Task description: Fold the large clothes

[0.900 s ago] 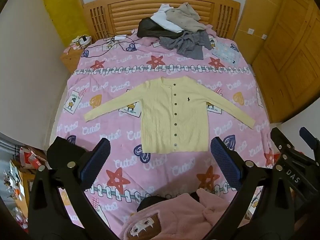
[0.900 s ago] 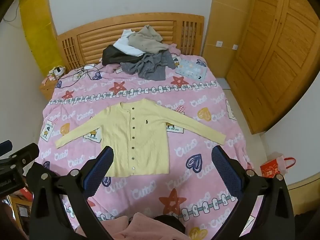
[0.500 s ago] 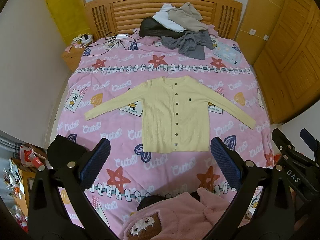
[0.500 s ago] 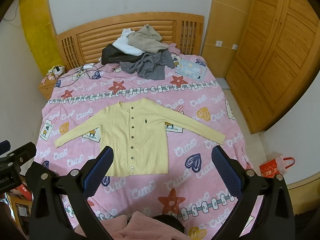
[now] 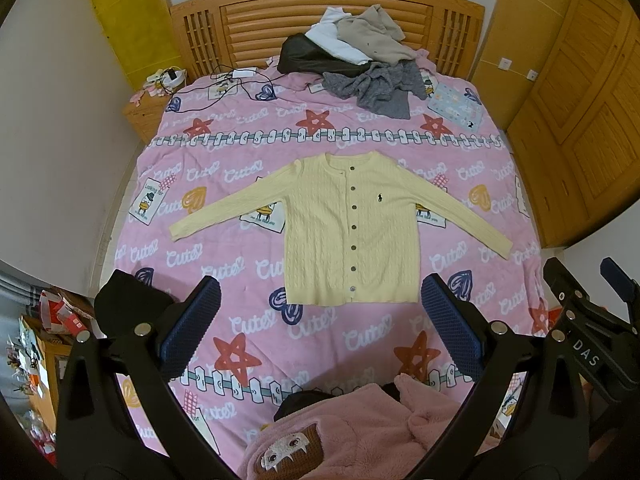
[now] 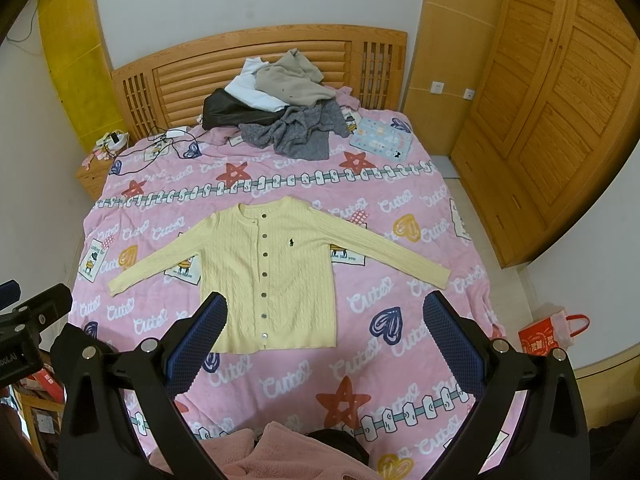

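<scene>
No folds are showing yet: the yellow cardigan (image 5: 352, 232) is lying flat mid-frame, sleeves spread, while left gripper (image 5: 320, 332) and right gripper (image 6: 324, 340) are hovering wide apart, empty.

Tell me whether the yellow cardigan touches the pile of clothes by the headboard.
Apart. The left wrist view shows a broad strip of bare pink blanket between the cardigan and the pile.
</scene>
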Motion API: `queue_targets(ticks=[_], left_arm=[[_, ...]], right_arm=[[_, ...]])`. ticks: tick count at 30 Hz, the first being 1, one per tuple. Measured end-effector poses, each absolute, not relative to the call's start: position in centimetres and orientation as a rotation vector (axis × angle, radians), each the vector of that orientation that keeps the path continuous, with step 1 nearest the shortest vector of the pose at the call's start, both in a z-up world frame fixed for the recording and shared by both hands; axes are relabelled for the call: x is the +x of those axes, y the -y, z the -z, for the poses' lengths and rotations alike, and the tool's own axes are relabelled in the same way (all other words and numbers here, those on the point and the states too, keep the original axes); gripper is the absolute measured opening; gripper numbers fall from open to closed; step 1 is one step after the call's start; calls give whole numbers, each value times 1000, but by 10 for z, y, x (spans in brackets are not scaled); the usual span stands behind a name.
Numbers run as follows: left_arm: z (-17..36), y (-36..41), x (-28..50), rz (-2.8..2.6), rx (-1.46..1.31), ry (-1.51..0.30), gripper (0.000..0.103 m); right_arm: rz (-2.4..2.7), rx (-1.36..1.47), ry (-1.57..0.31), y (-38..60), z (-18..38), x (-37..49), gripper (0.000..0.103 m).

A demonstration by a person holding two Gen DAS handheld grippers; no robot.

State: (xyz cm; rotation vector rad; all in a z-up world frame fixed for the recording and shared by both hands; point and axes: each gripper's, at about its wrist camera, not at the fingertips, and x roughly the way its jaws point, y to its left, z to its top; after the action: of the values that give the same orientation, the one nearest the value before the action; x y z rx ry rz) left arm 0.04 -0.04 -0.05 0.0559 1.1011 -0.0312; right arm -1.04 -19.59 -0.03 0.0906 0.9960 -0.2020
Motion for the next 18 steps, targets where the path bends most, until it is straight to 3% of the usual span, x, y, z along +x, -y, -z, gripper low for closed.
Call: queue_targets(ticks=[18], left_arm=[[1,0,0,32,57,-1106,98]], right_arm=[[201,93,-998,197,0,-12,96]])
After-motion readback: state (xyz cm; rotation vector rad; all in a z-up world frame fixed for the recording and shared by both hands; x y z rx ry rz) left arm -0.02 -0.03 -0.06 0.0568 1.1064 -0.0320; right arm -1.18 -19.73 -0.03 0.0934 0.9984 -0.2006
